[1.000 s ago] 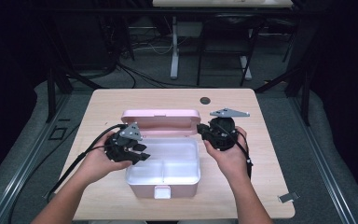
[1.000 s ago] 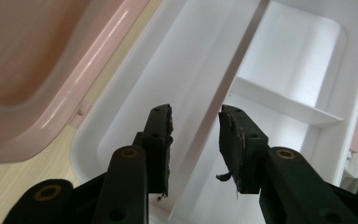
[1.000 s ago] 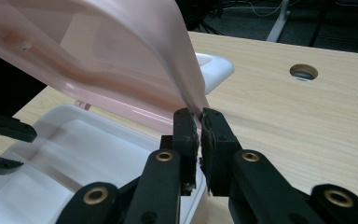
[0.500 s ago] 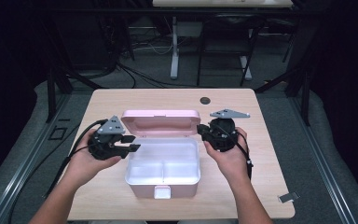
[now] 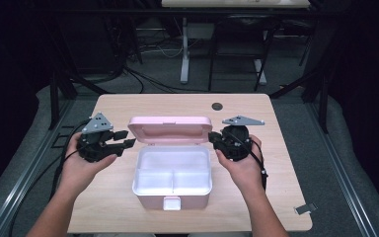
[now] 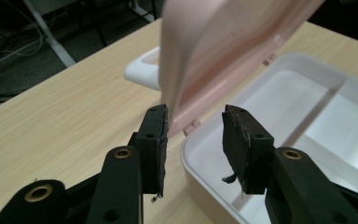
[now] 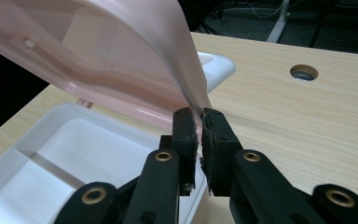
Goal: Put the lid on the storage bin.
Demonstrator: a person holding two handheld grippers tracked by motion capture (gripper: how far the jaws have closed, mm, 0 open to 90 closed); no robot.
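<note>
1. While the pink lid (image 5: 170,129) is stood upright at the back of the white box (image 5: 172,177), its right edge is pinched between the pads of the right gripper (image 5: 212,139), as is seen in the right gripper view, where the thin pink wall (image 7: 121,60) runs down into the narrow slot between the two black jaws of the right gripper (image 7: 200,122).
2. The box is set near the middle of the wooden table (image 5: 123,207), with its pink latch (image 5: 171,203) turned toward the person.
3. Two compartments are shown inside the box in the high view, parted by a low white divider (image 5: 171,173); nothing can be made out in them.
4. The left gripper (image 5: 128,139) is held just left of the lid, clear of it, in the left hand (image 5: 81,165).
5. The jaws of the left gripper (image 6: 195,122) have just been opening and are spread apart; in the left gripper view the lower corner of the lid (image 6: 223,51) and the rim of the box (image 6: 200,158) are seen beyond the gap, and neither pad is pressed against them.
6. The right gripper is carried by the right hand (image 5: 244,165) at the right side of the box.
7. A round hole (image 5: 217,105) is seen in the tabletop behind the lid, well apart from the box.
</note>
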